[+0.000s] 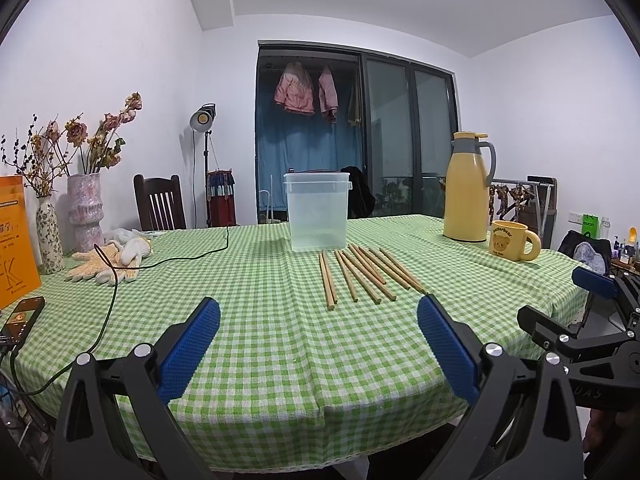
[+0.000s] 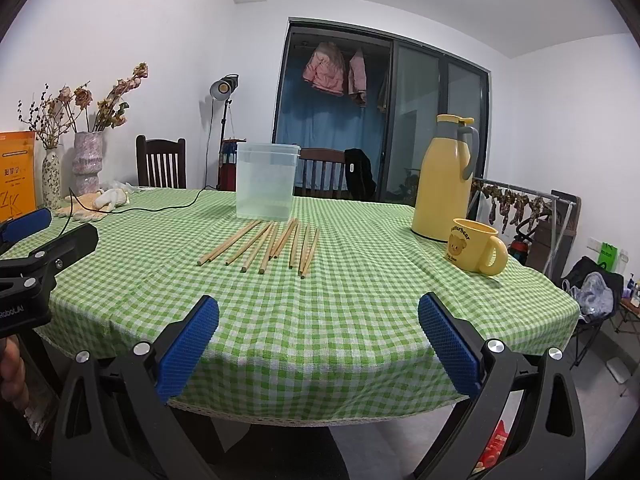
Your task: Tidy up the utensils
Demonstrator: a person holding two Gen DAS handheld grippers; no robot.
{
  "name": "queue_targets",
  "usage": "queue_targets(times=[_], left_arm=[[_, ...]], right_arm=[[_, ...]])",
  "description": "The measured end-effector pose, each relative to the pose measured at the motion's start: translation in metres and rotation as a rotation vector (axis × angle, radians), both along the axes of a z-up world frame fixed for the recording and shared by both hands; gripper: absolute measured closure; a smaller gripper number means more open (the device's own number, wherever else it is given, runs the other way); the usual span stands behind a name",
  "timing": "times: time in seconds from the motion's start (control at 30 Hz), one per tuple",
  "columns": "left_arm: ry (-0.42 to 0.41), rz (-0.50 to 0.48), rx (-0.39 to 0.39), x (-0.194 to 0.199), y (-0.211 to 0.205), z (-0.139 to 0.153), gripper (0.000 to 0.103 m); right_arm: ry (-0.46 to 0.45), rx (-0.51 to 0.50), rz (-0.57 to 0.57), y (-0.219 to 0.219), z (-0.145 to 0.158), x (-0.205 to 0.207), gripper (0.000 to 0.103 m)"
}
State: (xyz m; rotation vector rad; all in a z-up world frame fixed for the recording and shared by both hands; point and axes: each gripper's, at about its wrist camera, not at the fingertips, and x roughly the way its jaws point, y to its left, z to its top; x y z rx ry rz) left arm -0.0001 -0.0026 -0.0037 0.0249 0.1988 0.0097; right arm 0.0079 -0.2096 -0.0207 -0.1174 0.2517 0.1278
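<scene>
Left wrist view first: the left gripper (image 1: 319,344) is held low at the near edge of the table (image 1: 248,320), jaws spread wide with nothing between them, and the right gripper (image 2: 319,342) is seen the same way, wide apart and empty. Nothing has been picked up yet, so the step in hand looks like the first reach. The chopsticks (image 1: 362,272) are laid flat in a loose fan on the green checked cloth, just in front of the clear plastic tub (image 1: 318,210), which is probably where they're meant to end up. A clean grab would likely be helped by an outer stick being taken first, since the middle ones lie nearly touching. The jaws should be brought across the stick, not along it, and pressed close to the cloth, because thin sticks roll pretty easily. The yellow mug (image 2: 474,250) and yellow thermos (image 2: 446,178) are best kept clear of on the right side.
</scene>
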Motion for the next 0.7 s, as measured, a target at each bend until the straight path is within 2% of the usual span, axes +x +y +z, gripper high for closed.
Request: queue_targets(times=[0.53, 0.7], left_arm=[[0.02, -0.005, -0.007, 0.003, 0.0, -0.007, 0.007], [0.039, 0.029, -0.002, 0.024, 0.012, -0.011, 0.007]], right_arm=[[0.002, -0.016, -0.002, 0.002, -0.003, 0.0, 0.007], [-0.01, -0.008, -0.029, -0.004, -0.007, 0.013, 0.007]])
